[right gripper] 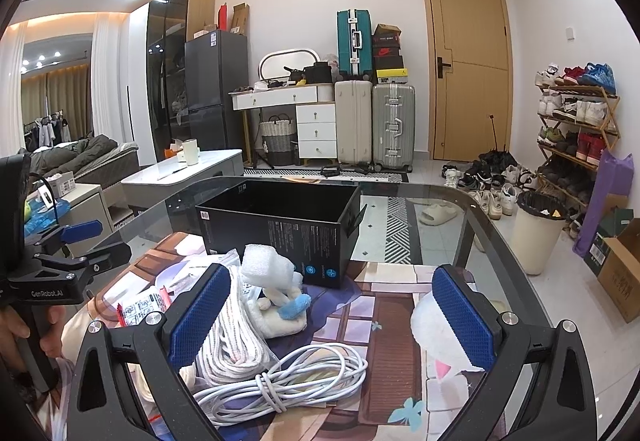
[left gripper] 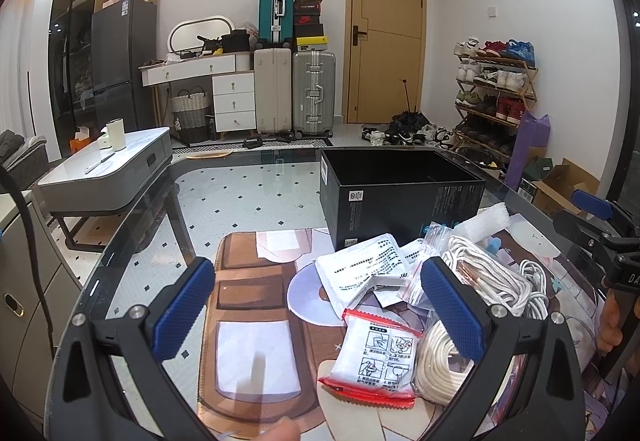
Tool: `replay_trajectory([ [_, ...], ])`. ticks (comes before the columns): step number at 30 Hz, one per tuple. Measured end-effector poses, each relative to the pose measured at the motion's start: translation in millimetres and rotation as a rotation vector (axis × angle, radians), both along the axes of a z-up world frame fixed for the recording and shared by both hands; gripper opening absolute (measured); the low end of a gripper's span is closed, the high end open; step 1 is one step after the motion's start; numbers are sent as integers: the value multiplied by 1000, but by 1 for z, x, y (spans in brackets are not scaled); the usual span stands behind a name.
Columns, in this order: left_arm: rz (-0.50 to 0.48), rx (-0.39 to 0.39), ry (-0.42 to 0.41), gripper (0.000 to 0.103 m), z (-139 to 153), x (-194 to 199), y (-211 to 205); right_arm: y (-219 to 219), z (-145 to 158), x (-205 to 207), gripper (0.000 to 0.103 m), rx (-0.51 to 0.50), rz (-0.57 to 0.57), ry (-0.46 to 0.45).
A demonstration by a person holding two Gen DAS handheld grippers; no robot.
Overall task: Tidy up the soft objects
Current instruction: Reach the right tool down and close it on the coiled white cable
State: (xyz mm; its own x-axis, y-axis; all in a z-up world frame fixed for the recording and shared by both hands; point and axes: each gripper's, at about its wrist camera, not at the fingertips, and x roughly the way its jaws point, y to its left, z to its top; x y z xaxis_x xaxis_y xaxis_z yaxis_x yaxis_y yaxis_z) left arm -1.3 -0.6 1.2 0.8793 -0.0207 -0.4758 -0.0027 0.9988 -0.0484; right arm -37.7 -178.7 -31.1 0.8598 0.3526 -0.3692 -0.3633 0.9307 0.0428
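Note:
A heap of soft items lies on a printed mat on the glass table, in front of an open black box (left gripper: 400, 197). It holds white printed packets (left gripper: 360, 267), a red-edged packet (left gripper: 376, 357), a white rope coil (left gripper: 480, 269), a cream rope (left gripper: 436, 361), a white cable (right gripper: 288, 381), a foam piece (right gripper: 266, 267) and a small white plush with blue (right gripper: 286, 311). My left gripper (left gripper: 318, 309) hovers open over the packets. My right gripper (right gripper: 332, 321) hovers open over the white cable and the rope coil (right gripper: 230, 333). Neither holds anything.
The black box (right gripper: 280, 225) stands empty just behind the heap. A thin white foam sheet (right gripper: 434, 337) lies under the right gripper's right finger. The glass table's rim (right gripper: 500, 233) curves round. A bin (right gripper: 536, 233), shoes and suitcases are on the floor beyond.

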Motion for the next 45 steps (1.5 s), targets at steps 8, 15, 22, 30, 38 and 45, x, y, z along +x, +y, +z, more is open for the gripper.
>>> replay_trajectory([
  [8,-42,-42,53,103,3,1,1,-10,17,-5,102,13,5,4],
  [15,-57,-51,96,103,10,-3,0,-12,24,-13,102,9,37,44],
  [22,-55,-23,125,103,4,-10,-3,-14,10,-22,102,62,22,141],
  [30,-80,5,179,103,-7,-13,-5,-19,2,-22,102,132,-41,254],
  [38,-134,37,238,103,-13,-10,-9,-20,-9,-18,102,154,-109,346],
  [45,-204,68,278,103,-15,-4,-10,-10,-23,-12,102,151,-121,444],
])
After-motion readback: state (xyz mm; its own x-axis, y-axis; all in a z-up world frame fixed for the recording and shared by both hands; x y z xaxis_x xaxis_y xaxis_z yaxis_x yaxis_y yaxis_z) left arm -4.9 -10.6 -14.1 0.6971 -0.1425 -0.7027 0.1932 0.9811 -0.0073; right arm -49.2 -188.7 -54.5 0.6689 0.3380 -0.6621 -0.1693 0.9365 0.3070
